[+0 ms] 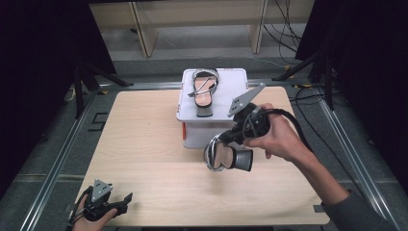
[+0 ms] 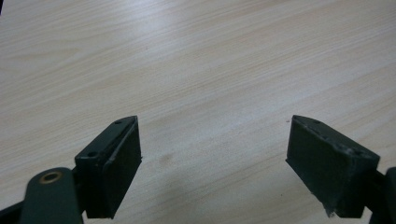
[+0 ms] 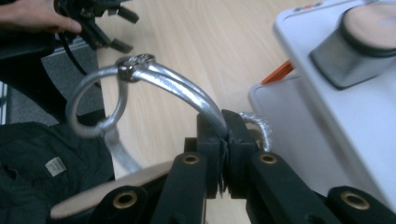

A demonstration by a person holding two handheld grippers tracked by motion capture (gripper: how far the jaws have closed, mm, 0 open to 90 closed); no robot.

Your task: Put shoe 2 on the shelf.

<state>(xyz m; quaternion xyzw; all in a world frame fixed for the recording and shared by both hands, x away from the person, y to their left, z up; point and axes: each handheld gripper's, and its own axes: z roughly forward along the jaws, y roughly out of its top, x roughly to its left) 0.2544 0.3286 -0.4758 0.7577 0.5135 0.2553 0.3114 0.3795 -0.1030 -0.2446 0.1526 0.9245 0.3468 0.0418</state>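
Sandals, pair: one lies placed on the white box [image 1: 231,91] at 12 o'clock, its mate [image 1: 226,156] hangs by a silver strap pinched in my right gripper [image 3: 223,140] toward 3, likely next; my left gripper [image 2: 212,158], spread empty, idles at 7

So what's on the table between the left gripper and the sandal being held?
Nothing: in the high view, bare table separates the left gripper from the held sandal.
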